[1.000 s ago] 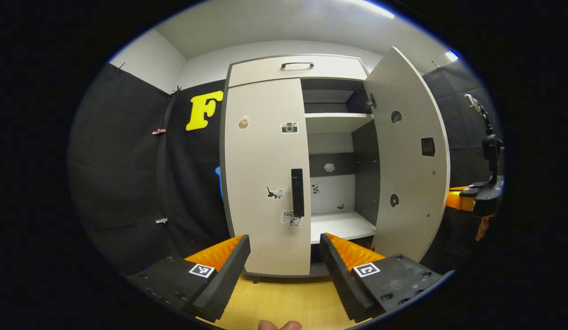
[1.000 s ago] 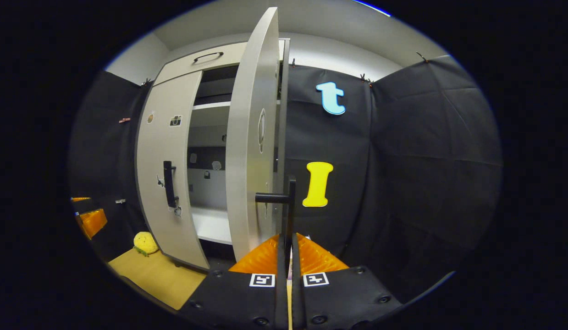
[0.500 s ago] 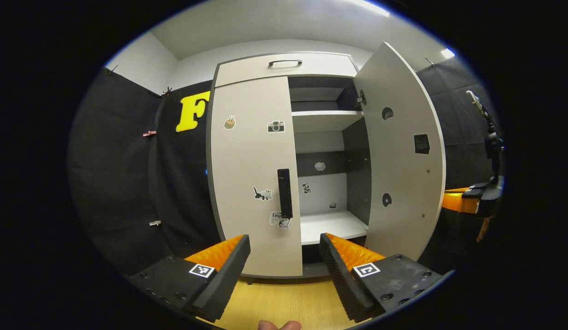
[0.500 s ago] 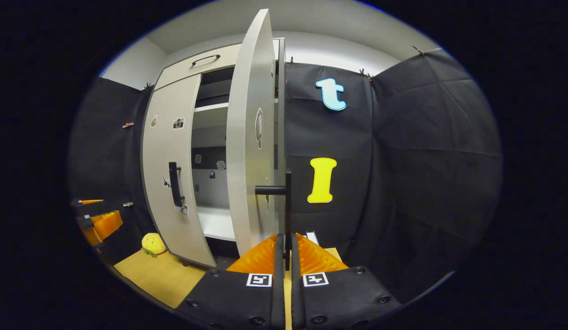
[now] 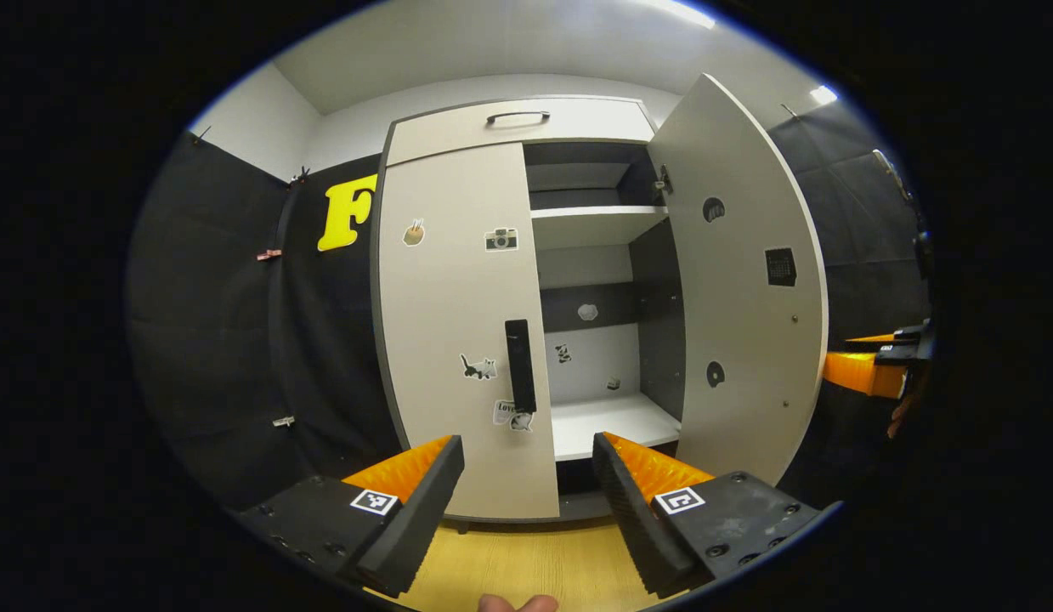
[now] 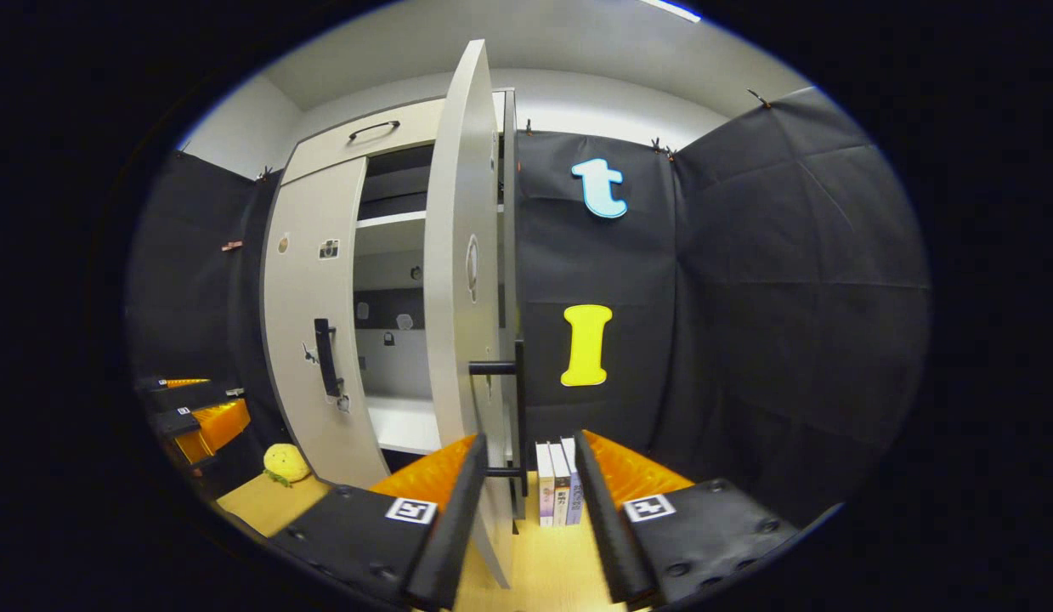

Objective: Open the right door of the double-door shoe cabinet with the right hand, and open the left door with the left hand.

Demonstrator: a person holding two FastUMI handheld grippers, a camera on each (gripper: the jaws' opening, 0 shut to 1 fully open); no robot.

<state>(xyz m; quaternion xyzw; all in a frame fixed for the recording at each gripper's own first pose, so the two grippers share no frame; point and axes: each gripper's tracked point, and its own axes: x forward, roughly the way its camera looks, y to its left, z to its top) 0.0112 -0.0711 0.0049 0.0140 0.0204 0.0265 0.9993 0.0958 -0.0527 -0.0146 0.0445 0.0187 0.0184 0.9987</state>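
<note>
The pale shoe cabinet (image 5: 526,127) has its left door (image 5: 450,323) closed, a black vertical handle (image 5: 519,365) near that door's right edge. The right door (image 5: 738,289) stands swung wide, baring the shelves. My left gripper (image 5: 526,476) is open in front of the left door, short of its handle and a little below it. In the right gripper view the right door (image 6: 458,323) appears nearly edge-on. My right gripper (image 6: 526,484) is open, and that door's black handle (image 6: 519,408) stands between the spread fingers, with neither finger pressing on it.
A yellow plush toy (image 6: 284,463) lies on the wooden floor (image 6: 263,501) left of the cabinet. Three upright books (image 6: 558,493) stand past the right door's handle. The right gripper (image 5: 874,370) shows beyond the open door; the left gripper (image 6: 195,416) shows low left.
My right gripper has opened and let go of the right door's handle. The left gripper has stayed open, and the cabinet has slid a little leftward in its view.
</note>
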